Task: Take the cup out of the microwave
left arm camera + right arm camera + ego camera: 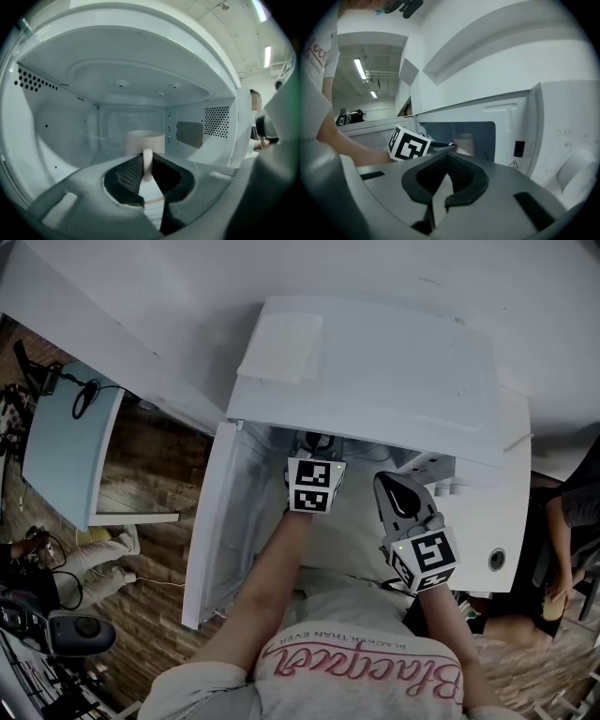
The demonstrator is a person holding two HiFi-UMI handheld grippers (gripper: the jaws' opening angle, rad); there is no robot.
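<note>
Pinching only the thin handle (147, 165) of the cup (145, 139) near the back of the microwave (56, 140) floor, the left gripper (147, 154) may let it swing and tip coming out; the right gripper (447, 155) hangs outside, jaws together.

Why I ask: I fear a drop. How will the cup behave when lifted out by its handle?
The cup looks rigid, likely ceramic, so it should not flex but could chip against the microwave wall. Held only by its handle in the left gripper, it may swing or tilt. Contents are hidden, so weight is uncertain.
</note>
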